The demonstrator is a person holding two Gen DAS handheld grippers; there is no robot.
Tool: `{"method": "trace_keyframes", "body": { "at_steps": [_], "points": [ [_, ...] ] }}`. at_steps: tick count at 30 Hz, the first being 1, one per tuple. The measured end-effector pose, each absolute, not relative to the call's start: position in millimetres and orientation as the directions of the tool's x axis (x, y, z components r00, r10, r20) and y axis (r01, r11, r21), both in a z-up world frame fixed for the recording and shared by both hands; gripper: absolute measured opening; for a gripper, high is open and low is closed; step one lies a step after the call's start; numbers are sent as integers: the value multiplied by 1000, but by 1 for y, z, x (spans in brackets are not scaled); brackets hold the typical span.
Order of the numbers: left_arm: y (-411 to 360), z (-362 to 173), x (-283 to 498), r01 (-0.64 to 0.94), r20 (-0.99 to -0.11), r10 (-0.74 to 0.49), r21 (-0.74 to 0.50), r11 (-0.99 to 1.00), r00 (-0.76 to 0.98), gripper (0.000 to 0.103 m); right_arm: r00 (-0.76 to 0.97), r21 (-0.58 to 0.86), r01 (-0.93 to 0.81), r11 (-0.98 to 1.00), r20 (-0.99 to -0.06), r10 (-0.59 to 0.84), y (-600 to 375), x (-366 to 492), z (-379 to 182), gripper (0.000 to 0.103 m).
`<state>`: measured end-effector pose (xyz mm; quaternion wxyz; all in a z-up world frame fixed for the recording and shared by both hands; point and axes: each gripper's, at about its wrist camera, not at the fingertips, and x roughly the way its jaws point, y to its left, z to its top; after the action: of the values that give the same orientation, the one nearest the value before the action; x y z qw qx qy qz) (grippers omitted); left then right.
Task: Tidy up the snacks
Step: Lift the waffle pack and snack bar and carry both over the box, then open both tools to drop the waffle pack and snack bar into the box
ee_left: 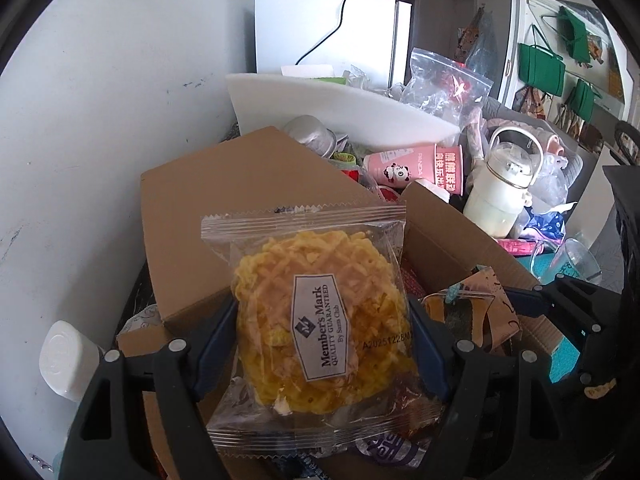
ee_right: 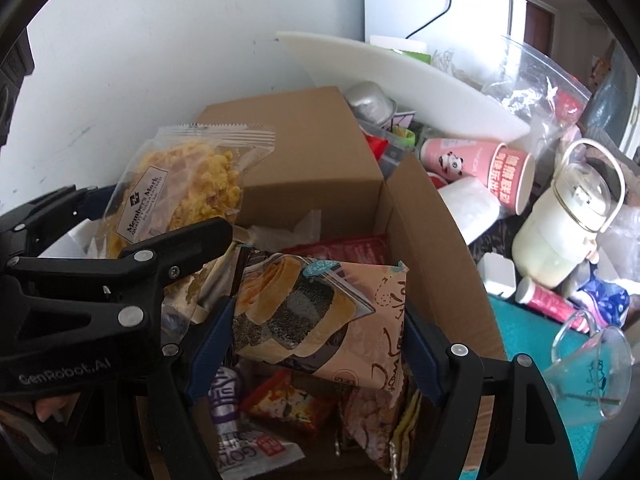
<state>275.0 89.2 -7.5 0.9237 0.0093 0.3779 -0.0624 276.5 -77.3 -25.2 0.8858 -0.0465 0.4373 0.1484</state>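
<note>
Left to right: the left claw (ee_left: 322, 336) is clenched on a clear cracker pack (ee_left: 316, 320), its blue pads pressing the pack's 2 side edges; the pack stands on end over the left part of the open box (ee_left: 448, 224), crimped seal up, long axis running away from the claw and label facing the camera. In the right wrist view this pack (ee_right: 180, 196) leans against the box's raised flap, above the loose snacks. To its right, the right claw (ee_right: 320, 340) grasps a tan roll pack (ee_right: 320, 316) across its width; that pack lies tilted, long axis running from upper left to lower right, printed face up, just above the snacks on the box floor. Both packs hang over the box interior, apart from each other, the right one lower and likely nearer to the snacks below. A pink cup (ee_right: 480, 168) and white jug (ee_right: 560, 232) lie on the worktop right of the box, well apart from either claw.
</note>
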Motion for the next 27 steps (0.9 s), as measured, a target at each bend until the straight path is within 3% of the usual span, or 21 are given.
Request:
{"method": "trace_keyframes", "body": {
  "at_steps": [16, 27],
  "points": [
    [81, -39, 293, 103, -807, -62, -1, 995, 588, 78, 496, 3, -307, 952, -853, 163, -74, 287, -53, 81],
    [82, -48, 301, 86, -845, -55, -10, 996, 532, 78, 487, -33, -314, 949, -863, 131, -70, 283, -52, 90]
  ]
}}
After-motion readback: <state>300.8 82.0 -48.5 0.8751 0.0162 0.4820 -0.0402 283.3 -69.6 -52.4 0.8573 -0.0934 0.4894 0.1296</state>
